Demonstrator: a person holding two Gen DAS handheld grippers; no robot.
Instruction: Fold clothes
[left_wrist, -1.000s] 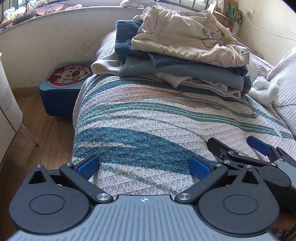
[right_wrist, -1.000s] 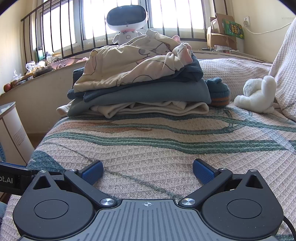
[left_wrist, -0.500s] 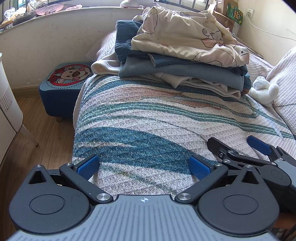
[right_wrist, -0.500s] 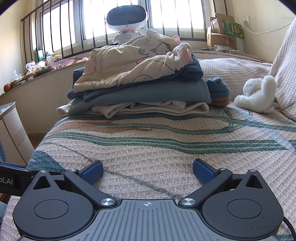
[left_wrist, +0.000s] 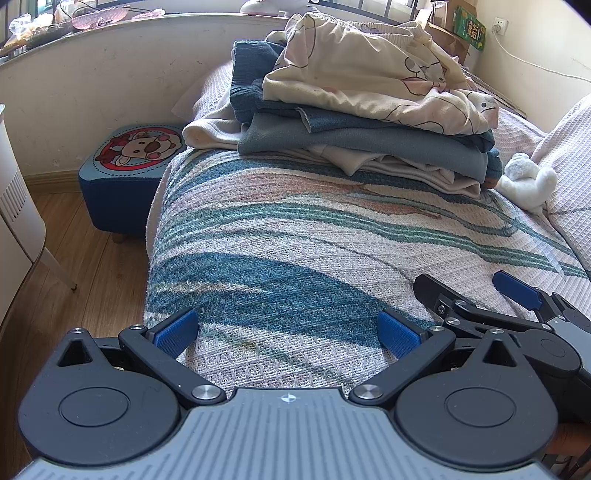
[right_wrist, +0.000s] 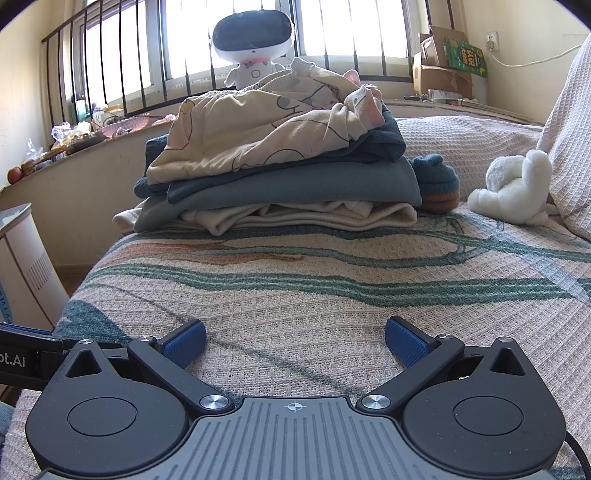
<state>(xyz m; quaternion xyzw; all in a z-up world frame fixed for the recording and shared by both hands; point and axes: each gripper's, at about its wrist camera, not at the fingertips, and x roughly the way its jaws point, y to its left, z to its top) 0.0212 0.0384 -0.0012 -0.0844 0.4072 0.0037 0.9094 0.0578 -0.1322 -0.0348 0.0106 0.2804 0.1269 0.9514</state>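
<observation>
A pile of clothes lies at the far end of the bed. A cream printed garment is on top, with dark blue and grey-blue pieces under it and a cream one at the bottom. My left gripper is open over the near corner of the patterned bedspread, holding nothing. My right gripper is open low over the bedspread, well short of the pile. From the left wrist view it appears as the right gripper, just to the right.
A white plush toy lies to the right of the pile near a waffle-weave pillow. A blue footstool stands on the wooden floor left of the bed. A white appliance is at far left. A toy robot sits on the windowsill.
</observation>
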